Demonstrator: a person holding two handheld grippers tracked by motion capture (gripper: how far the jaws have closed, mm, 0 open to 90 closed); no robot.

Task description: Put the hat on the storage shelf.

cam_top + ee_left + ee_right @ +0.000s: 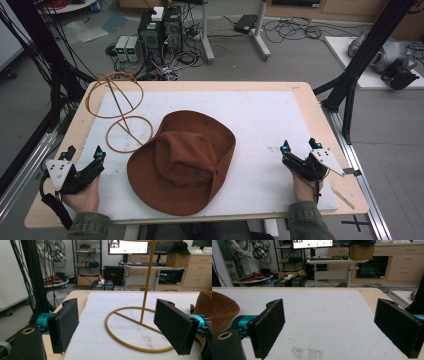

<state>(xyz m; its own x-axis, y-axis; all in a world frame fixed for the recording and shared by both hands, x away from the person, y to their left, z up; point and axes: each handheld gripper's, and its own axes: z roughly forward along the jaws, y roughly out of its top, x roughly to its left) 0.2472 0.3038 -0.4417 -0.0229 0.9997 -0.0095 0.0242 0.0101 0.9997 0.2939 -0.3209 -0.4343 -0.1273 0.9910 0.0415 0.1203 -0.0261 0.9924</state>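
While the person's hands rest at the near edge of the table point(305, 95), the high view shows a brown hat point(182, 161) lying brim-down on the white mat point(270, 125) at the middle, its crown facing up. Beyond the hat's left side stands a yellow wire stand point(120, 112), its round base ring flat on the mat and just beside the brim, with a second ring held up on a thin post. The left gripper point(84, 157) sits at the near left corner, well apart from the hat, its jaws spread with nothing between them. The right gripper point(298, 146) sits near the right edge of the mat, also apart from the hat, jaws spread and empty.

From the left gripper view, the left gripper point(122, 326) has its two black jaws wide apart. Between them, farther off, the wire stand point(140, 327) shows its base ring on the mat point(100, 340) and its post rising upward. A strip of the hat point(203, 305) appears at the right edge.

From the right gripper view, the right gripper point(337, 327) holds its jaws wide apart over bare mat point(324, 315), gripping nothing. The hat point(222, 310) curves in at the left edge, beside the left jaw but not touching it.
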